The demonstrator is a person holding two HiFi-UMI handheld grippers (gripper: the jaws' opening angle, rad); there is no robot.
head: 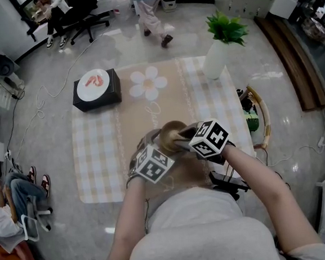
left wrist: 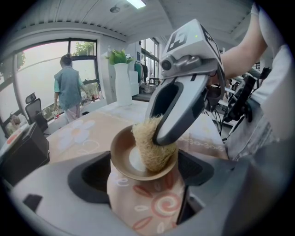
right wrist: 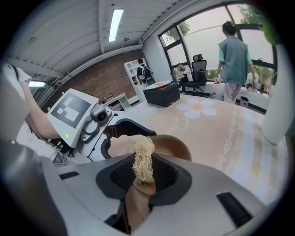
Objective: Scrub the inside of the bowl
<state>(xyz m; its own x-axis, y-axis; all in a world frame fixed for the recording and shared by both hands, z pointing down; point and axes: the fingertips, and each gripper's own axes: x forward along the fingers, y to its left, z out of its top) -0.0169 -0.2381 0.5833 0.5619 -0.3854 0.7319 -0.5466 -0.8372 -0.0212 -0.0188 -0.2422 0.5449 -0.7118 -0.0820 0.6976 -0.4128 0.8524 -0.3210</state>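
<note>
Two grippers, both loaded. The left gripper (left wrist: 144,184) has its jaws clamped on the outside of the bowl (left wrist: 131,161), which has a patterned wall, a brown inside and its mouth tilted up toward the other tool. The right gripper (right wrist: 144,175) has its jaws closed on a loofah scrubber (left wrist: 151,146), with its tuft sticking out past the tips and pressed into the bowl. The bowl looks held in the air over the checked tablecloth (head: 97,155) in front of the person, not resting on it. The step in hand is scrubbing, my read. To do it well, hold the left clamp rigid and sweep the loofah round the wall and across the bottom with only the fibre touching. A hard jaw tip riding the rim could lever the bowl out of the clamp. Rotate the bowl rather than overreaching. The left gripper view is the only one that looks into the bowl: the loofah sits against the right wall, and a pale patch at the bottom is uncovered. The right gripper view shows the grip on the loofah and only the bowl's rim beyond it, no contact patch. The head view hides most of the bowl behind the marker cubes but gives the layout, with a black box (head: 95,88) and a white vase (head: 217,59) well apart from the work.
</note>
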